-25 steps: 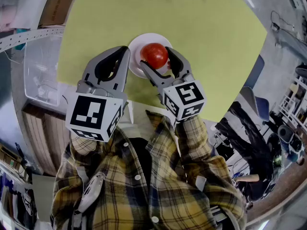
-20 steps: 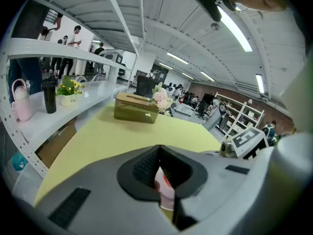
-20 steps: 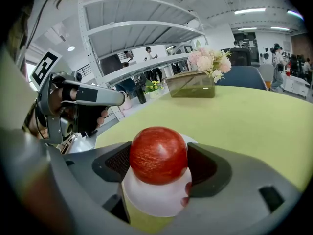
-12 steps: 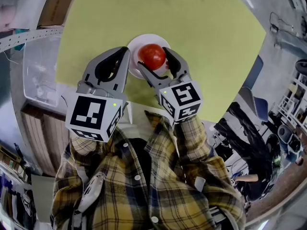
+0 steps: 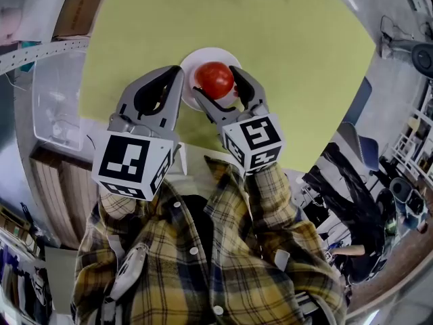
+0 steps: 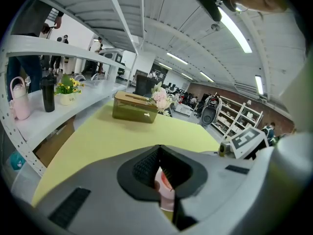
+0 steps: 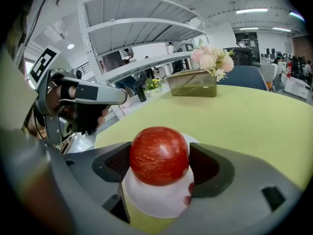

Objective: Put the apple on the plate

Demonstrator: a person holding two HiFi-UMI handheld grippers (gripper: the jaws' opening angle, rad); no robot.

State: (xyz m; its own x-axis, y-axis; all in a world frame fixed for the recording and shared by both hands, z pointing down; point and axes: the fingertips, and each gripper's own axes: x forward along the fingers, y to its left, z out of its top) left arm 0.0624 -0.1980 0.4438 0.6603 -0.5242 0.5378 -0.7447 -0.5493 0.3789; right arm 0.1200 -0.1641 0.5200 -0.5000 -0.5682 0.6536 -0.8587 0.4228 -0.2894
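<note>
Right gripper (image 5: 218,84) had the apple (image 5: 214,78): red, glossy, pinched square between its two fingers, a dark pad pressed to each flank. The fruit sat directly over the white plate (image 5: 191,61), and that plate lay on the yellow-green bench (image 5: 298,46), close to the edge nearest the person. Whether the apple's underside actually met the plate, no view settled. In the right gripper view the plate's pale rim curved out below the apple, between the two fingers.

Left gripper (image 5: 176,77) hung just beside the plate on its left, near its partner but not touching it. Its fingers were pressed together at the tips, carrying nothing. Through the small hollow behind those tips its own view caught a sliver of white plate and a flash of red.

Plaid sleeves (image 5: 270,188) ran back from both grippers toward the camera.

At the far end of the bench stood an olive-green box (image 7: 191,84) with pale pink flowers (image 7: 212,58) at one end. A clear plastic tub (image 5: 57,103) sat off the bench's left edge.
</note>
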